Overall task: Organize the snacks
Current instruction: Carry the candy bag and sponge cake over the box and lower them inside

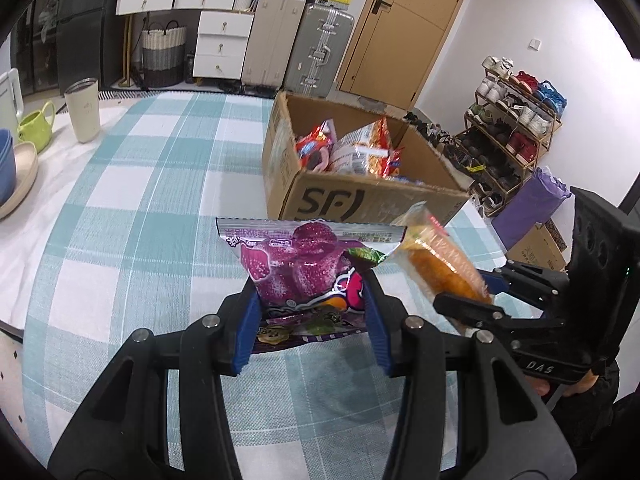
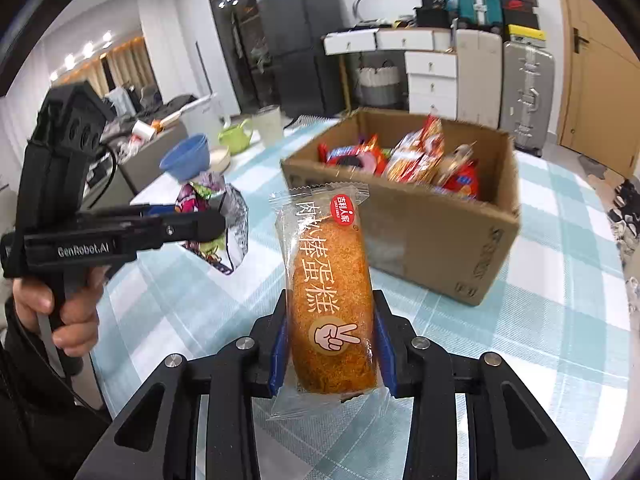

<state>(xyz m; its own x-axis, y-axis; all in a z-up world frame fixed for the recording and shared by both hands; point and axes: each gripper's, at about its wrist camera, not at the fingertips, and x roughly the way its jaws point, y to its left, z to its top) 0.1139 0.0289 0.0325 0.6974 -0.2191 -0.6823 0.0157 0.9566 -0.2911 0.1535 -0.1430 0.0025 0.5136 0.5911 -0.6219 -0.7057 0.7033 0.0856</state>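
My left gripper (image 1: 310, 312) is shut on a purple candy bag (image 1: 304, 268), held above the checked tablecloth. In the right wrist view the same left gripper (image 2: 208, 220) shows from the side, with the purple candy bag (image 2: 224, 216) hanging from it. My right gripper (image 2: 330, 340) is shut on an orange wrapped cake roll (image 2: 330, 292), lifted off the table. From the left wrist view the right gripper (image 1: 486, 294) holds that cake roll (image 1: 440, 260) just right of the bag. A cardboard box (image 1: 372, 200) with several snack packs stands beyond both; the box (image 2: 432, 232) is open on top.
At the table's left edge stand a cream tumbler (image 1: 83, 110), a green watering can (image 1: 36, 126) and stacked bowls (image 1: 16, 172). A shoe rack (image 1: 512, 132) and suitcases (image 1: 316, 48) stand past the table. A person's hand (image 2: 64, 312) grips the left tool.
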